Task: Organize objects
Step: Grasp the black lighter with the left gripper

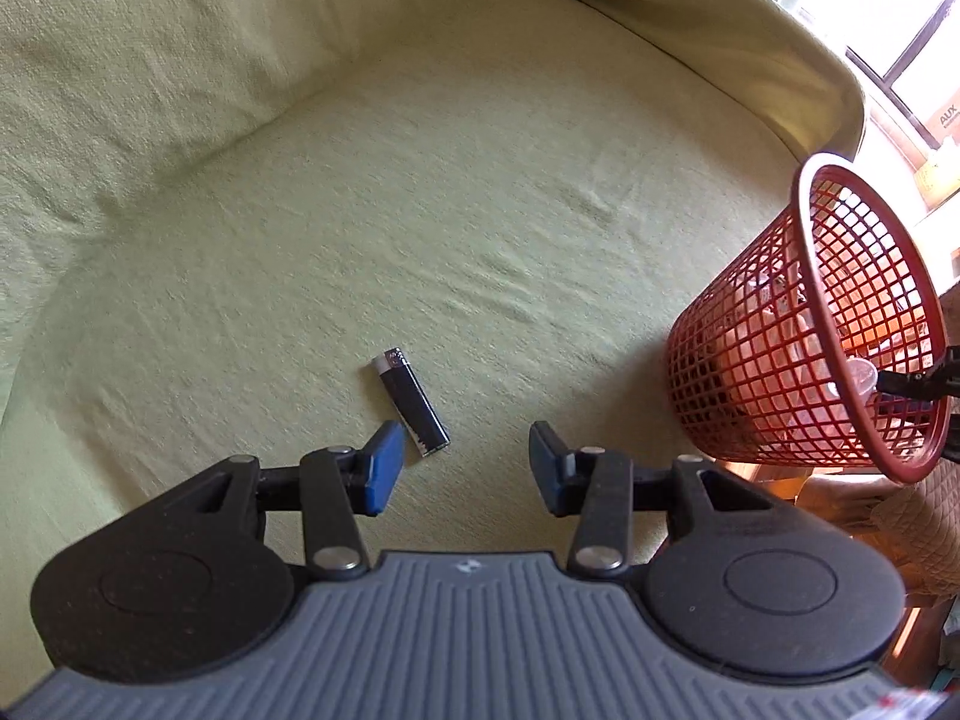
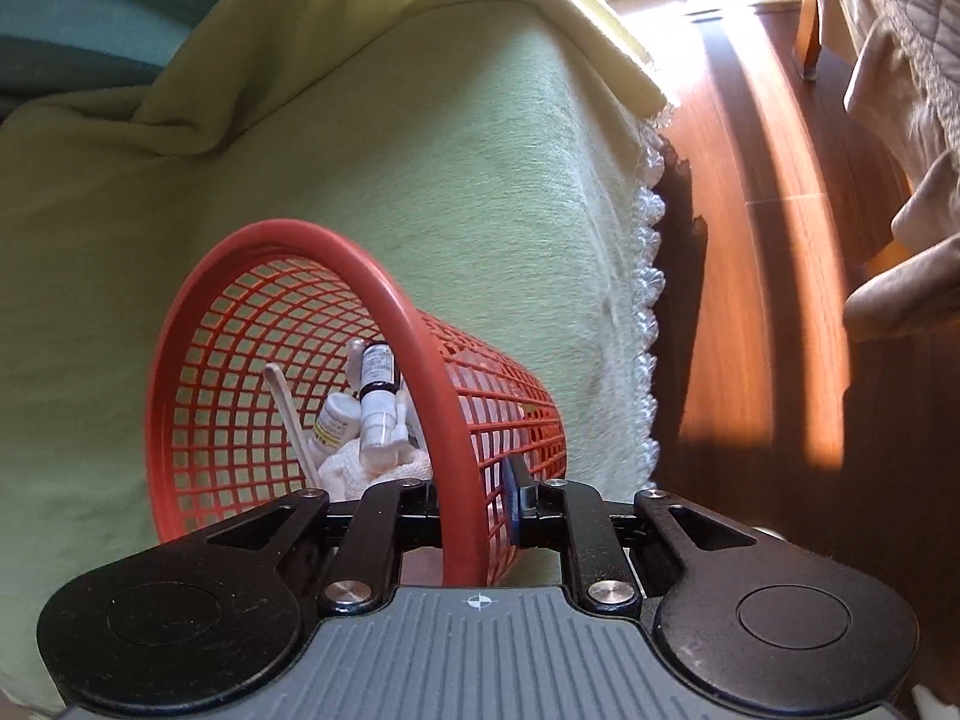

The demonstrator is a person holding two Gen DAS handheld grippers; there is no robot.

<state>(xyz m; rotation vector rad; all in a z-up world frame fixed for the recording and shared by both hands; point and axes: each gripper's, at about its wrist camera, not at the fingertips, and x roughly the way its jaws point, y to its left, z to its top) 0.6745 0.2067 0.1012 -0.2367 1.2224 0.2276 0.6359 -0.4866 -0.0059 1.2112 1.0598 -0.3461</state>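
While the right gripper (image 2: 474, 504) pinches the red plastic mesh basket's (image 2: 288, 360) rim, the half-open, empty left gripper (image 1: 462, 468) hovers at lower centre over the small black lighter (image 1: 414, 405): light, rigid, slick, best pinched across its long sides.

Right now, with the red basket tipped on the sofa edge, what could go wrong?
1. The right gripper straddles the red mesh basket wall while it leans near the cover's edge; if the hold slips, it may roll toward the wooden floor.
2. The small bottles could spill from the tilted mouth.
3. The left gripper is open, off-centre from the black lighter; closing may nudge it.
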